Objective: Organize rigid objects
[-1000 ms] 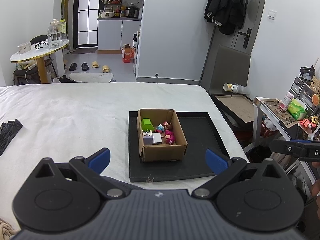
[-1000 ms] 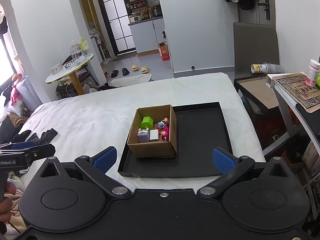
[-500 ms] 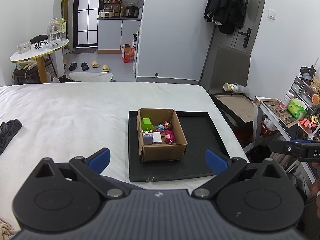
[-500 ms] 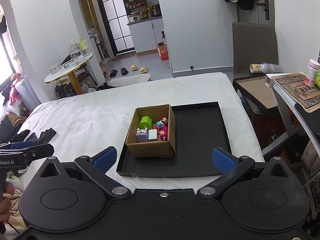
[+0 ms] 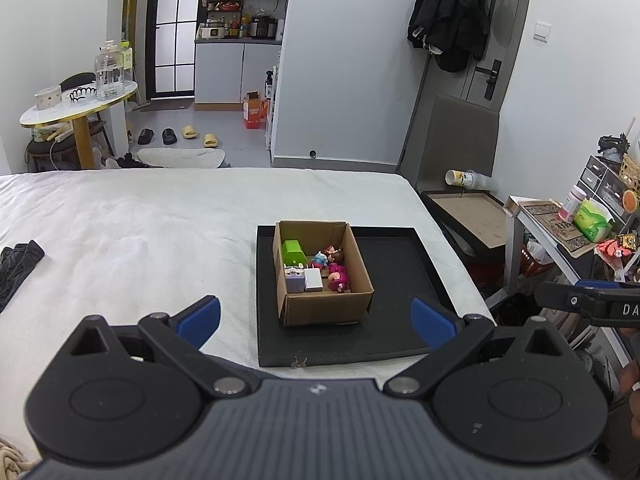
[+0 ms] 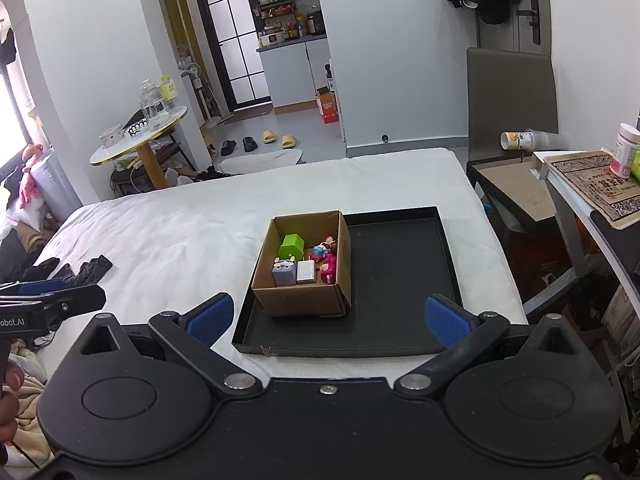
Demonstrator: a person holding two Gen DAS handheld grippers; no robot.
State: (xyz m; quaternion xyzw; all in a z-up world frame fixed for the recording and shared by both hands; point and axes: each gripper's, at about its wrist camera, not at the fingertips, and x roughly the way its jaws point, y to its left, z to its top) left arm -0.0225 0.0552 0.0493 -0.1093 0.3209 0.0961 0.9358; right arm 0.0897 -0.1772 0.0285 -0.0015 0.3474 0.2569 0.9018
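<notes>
Cardboard box (image 5: 324,276) sits on left part of black tray (image 5: 404,280) on white bed (image 5: 140,232), long axis running away from the cameras, open top up. Inside: green block (image 5: 294,252) at far left, lilac cube (image 5: 295,281) and white charger (image 5: 314,280) near front, pink figures (image 5: 338,274) on right. Left gripper (image 5: 316,320) and right gripper (image 6: 328,322) both spread wide, holding nothing, near the tray's front edge.
</notes>
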